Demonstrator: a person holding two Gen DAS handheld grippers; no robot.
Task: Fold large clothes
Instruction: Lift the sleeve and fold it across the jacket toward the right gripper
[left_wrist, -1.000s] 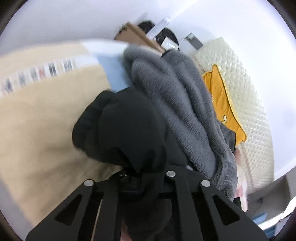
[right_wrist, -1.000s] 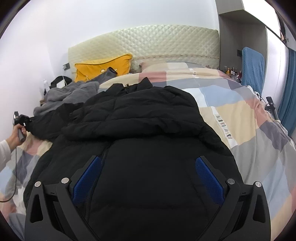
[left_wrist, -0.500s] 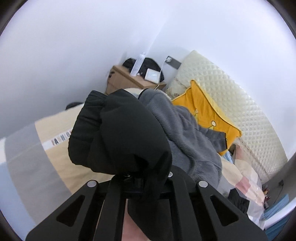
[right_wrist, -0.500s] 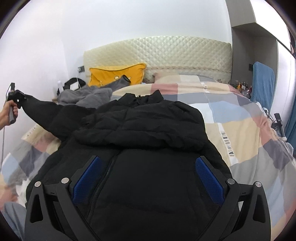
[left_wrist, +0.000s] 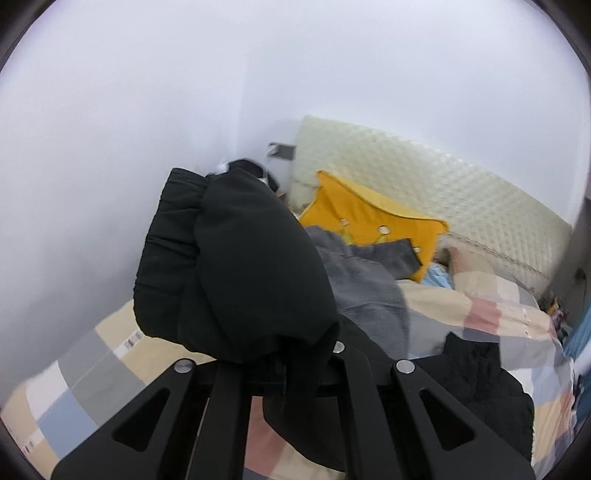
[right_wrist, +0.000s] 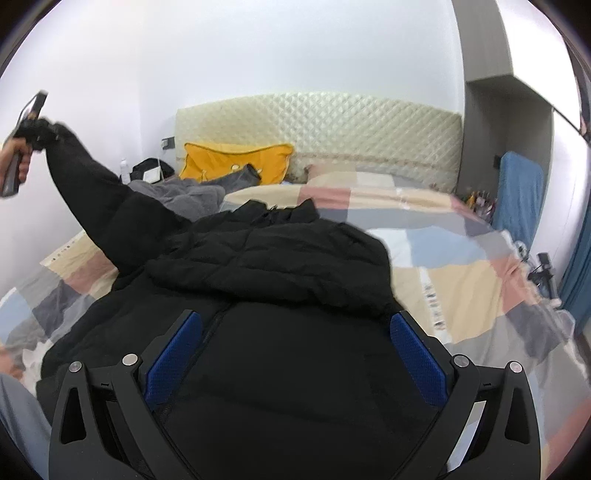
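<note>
A black puffer jacket (right_wrist: 280, 280) lies spread on the bed, its collar toward the headboard. One sleeve (right_wrist: 103, 199) is stretched up and to the left, off the bed. My left gripper (right_wrist: 33, 129), held by a hand, is shut on the cuff. In the left wrist view the bunched sleeve (left_wrist: 229, 266) bulges over the left gripper (left_wrist: 280, 369) and hides the fingertips. My right gripper (right_wrist: 295, 350) hovers over the jacket's lower body. It is open, the blue pads (right_wrist: 173, 354) wide apart with only fabric below them.
A grey fleece garment (right_wrist: 184, 195) and a yellow pillow (right_wrist: 236, 162) lie at the bed's head, in front of the quilted headboard (right_wrist: 332, 125). The checked bedcover (right_wrist: 461, 273) stretches right. A blue towel (right_wrist: 517, 192) hangs at the right wall. White wall is close on the left.
The left gripper has risen high with the sleeve cuff, pulling the sleeve up and out to the left. The right gripper has shifted only slightly and stays open over the jacket.
</note>
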